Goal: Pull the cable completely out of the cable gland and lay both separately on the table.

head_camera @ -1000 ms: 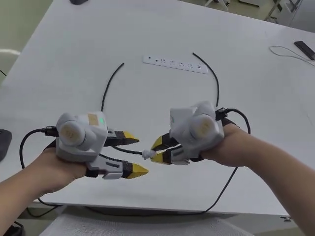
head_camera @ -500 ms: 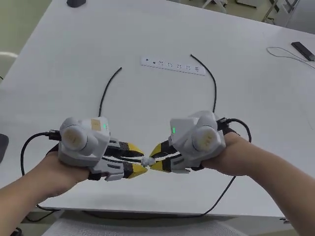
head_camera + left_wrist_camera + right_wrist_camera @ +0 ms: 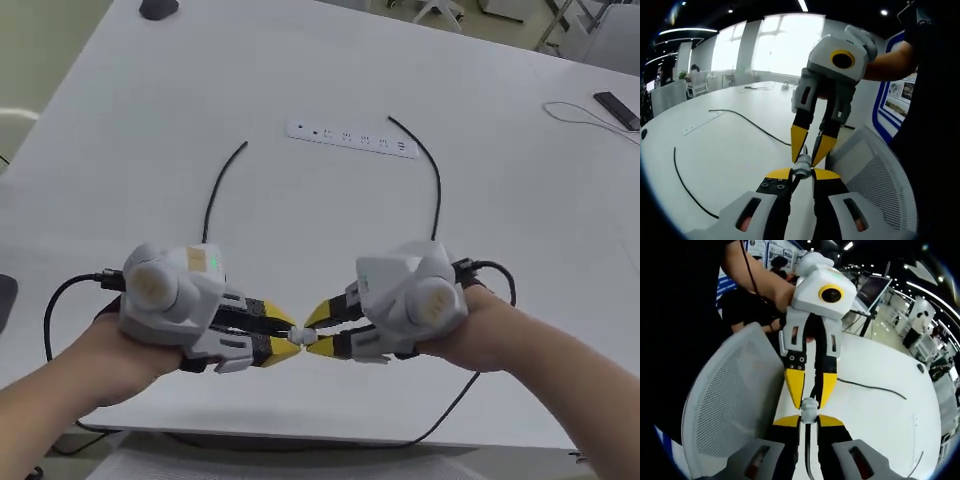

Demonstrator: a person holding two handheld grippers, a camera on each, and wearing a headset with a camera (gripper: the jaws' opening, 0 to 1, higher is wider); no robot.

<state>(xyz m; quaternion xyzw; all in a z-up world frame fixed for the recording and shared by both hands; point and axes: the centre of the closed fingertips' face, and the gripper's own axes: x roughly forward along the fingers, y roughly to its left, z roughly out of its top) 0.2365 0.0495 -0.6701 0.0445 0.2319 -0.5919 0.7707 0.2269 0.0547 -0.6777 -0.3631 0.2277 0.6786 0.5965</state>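
As cable [image 3: 213,195] isn't out of gland [image 3: 297,337] yet, left gripper [image 3: 278,338] and right gripper [image 3: 318,330] meet tip to tip, both finger pairs pinching gland between them; looks like bracing for pull-apart.

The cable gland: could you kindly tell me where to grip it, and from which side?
Pinch the cable gland across its white body, coming from the left, opposite the right gripper. The cable runs through its axis, so side contact leaves it free to slide. The left gripper seems placed so.
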